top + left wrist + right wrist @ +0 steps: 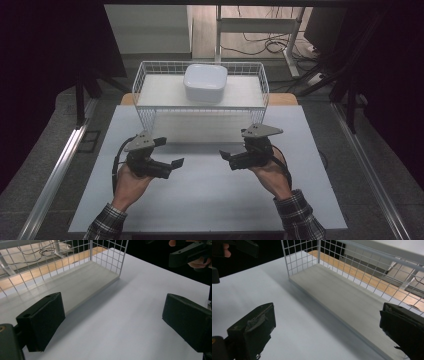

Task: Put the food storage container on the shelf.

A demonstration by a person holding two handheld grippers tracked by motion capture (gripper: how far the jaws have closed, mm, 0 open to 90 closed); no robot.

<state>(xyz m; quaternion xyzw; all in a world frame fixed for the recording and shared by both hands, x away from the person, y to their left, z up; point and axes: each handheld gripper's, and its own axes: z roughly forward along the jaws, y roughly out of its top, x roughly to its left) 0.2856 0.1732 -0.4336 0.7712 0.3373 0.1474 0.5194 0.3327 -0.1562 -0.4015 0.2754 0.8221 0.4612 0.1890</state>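
Basket point(145, 75): white wire, at the table's far edge; I see its long axis running left to right, open side up.
Container point(205, 82): white, rounded square, lidded, inside the basket right of centre; no clear long axis.
Left gripper point(174, 164): I hold it over the white table point(210, 200), jaws wide apart, empty, tips pointing right.
Right gripper point(226, 155): jaws likewise spread, empty, tips pointing left.
Spacing: grippers facing each other, near the basket's front, well apart from the container.

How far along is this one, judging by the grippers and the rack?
Barely begun. The white rounded lidded container sits on the white wire rack, untouched. Left gripper and right gripper hover open and empty over the white table. Reaching and grasping remain.
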